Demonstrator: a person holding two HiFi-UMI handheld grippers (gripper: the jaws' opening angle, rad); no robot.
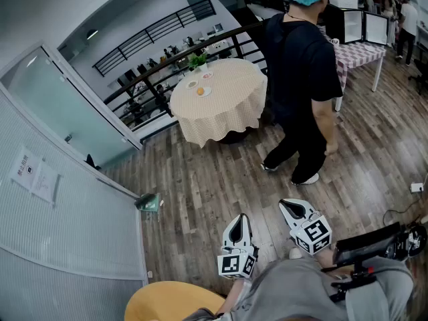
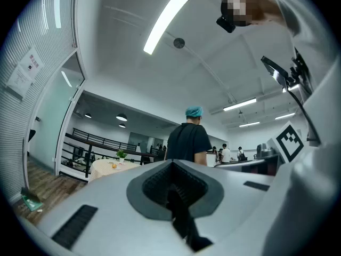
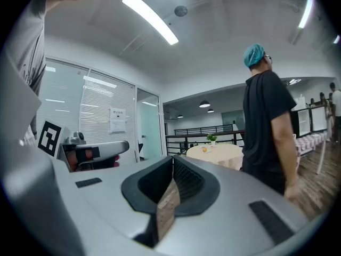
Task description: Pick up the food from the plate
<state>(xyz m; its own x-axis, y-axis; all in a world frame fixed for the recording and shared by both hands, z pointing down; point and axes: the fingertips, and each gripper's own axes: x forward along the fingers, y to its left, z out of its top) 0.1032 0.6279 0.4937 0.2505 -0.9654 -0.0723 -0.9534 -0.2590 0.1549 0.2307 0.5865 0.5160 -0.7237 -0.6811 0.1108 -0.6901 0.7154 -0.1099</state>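
At the jaw tips of the left gripper [image 2: 171, 167], the two grey jaws are meeting with nothing between them. The right gripper [image 3: 173, 163] is showing the same state, its jaws together and empty. Both grippers are pointing roughly level, close to the wearer's body above the wood-plank floor [image 1: 200, 179].

Well apart from them, the small round orange piece of food [image 1: 200, 91] is lying on a white plate [image 1: 207, 93]. The plate is sitting on a round table draped in a pale checked cloth [image 1: 224, 112], near a small green potted plant [image 1: 198, 61]. A person in a black shirt and teal cap [image 1: 304, 65] is standing just beside the table.

The pick appears not yet started, with the whole approach still to be made. Walking straight ahead risks brushing the bystander. Arriving with the jaws together risks nudging the round food so that it rolls off the plate, and a low reach risks snagging the cloth.
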